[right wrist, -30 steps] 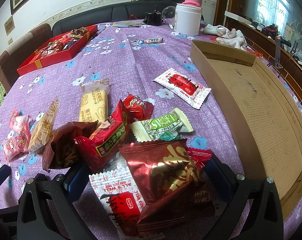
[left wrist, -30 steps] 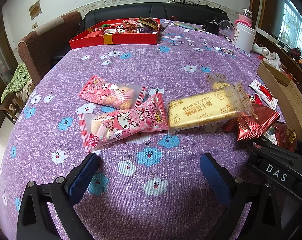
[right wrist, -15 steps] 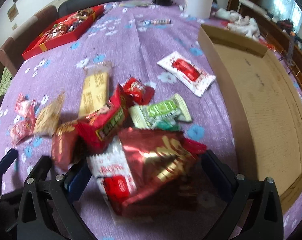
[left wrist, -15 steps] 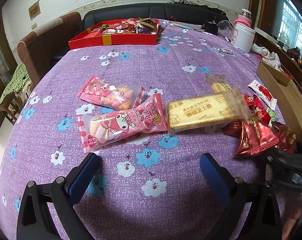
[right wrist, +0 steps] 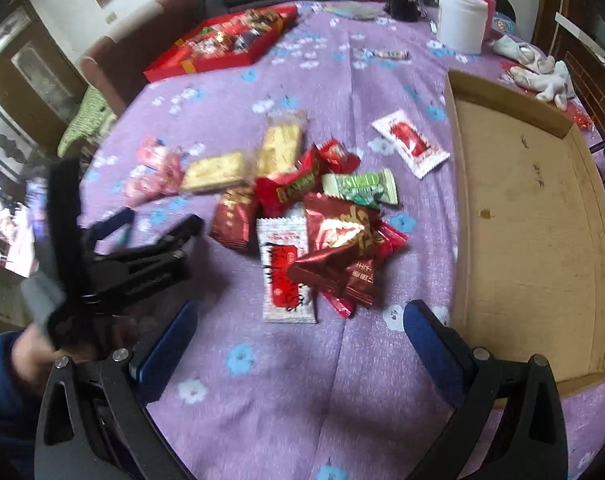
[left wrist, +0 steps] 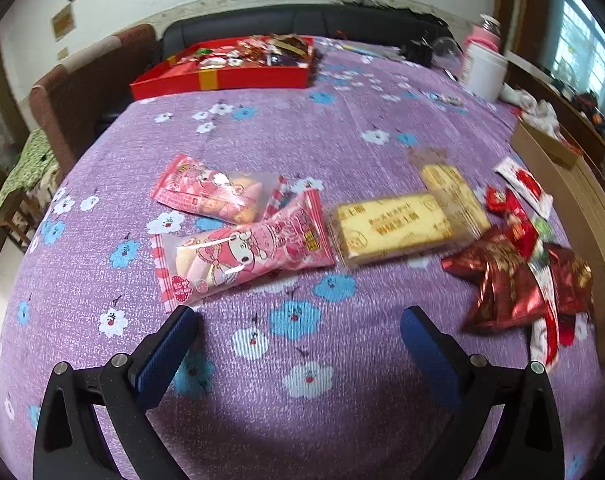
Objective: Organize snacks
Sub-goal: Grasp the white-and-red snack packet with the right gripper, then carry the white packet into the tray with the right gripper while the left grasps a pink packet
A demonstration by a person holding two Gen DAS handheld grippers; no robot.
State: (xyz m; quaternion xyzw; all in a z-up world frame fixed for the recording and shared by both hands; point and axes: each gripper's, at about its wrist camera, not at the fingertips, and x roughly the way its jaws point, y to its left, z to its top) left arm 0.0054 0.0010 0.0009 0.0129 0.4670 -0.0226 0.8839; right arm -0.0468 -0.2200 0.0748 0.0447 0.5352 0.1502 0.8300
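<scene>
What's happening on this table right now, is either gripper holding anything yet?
No. Both grippers are open and empty. The left gripper hovers over the purple tablecloth just short of the pink snack packs. The right gripper sits above the heap of red and green snack packets. The cardboard tray beside that heap has nothing in it, so sorting has not started.

the tablecloth (left wrist: pixel 262 132) looked like matt woven cloth. the pink snack packs (left wrist: pixel 242 256) were glossy plastic film, the dark red packets (right wrist: pixel 342 240) a shiny crinkled foil. the tray (right wrist: pixel 534 216) was matt brown cardboard, slightly stained. the red gift box (left wrist: pixel 222 78) looked like smooth card. both grippers (left wrist: pixel 298 328) (right wrist: pixel 302 328) were matt black plastic with blue pads (left wrist: pixel 166 352).
</scene>
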